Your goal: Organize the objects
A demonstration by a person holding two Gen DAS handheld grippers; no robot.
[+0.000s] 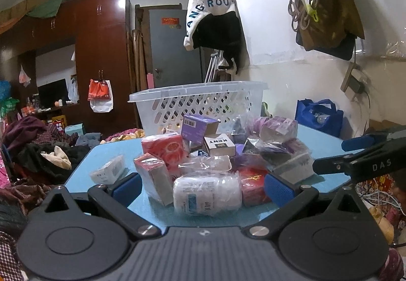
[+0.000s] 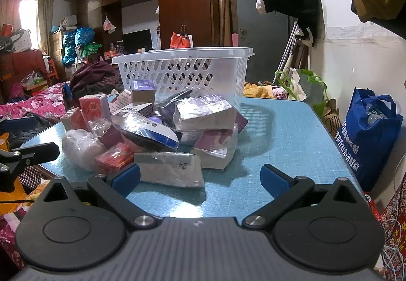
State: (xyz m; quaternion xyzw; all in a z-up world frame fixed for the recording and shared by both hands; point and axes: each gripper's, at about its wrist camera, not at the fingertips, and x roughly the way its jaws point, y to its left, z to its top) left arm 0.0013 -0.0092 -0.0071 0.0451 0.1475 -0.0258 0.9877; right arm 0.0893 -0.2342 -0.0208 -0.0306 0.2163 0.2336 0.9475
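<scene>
A pile of small boxes and plastic-wrapped packets lies on the blue table [image 1: 83, 169], in front of a white perforated basket [image 1: 198, 103], which also shows in the right wrist view [image 2: 182, 70]. My left gripper [image 1: 203, 187] is open at the near edge, its jaws either side of a wrapped white bottle [image 1: 206, 196]. Red boxes [image 1: 162, 151] and a KENT box [image 1: 219, 145] sit behind. My right gripper [image 2: 200, 179] is open and empty; a flat wrapped grey packet [image 2: 172, 169] lies by its left finger. The right gripper also shows in the left wrist view [image 1: 355, 154].
A blue shopping bag [image 2: 373, 134] stands right of the table by the white wall. A bed with piled clothes [image 1: 38, 149] lies to the left. A dark wardrobe [image 1: 101, 52] and a grey door [image 1: 175, 47] are behind. The table's right half [image 2: 291, 134] is bare mat.
</scene>
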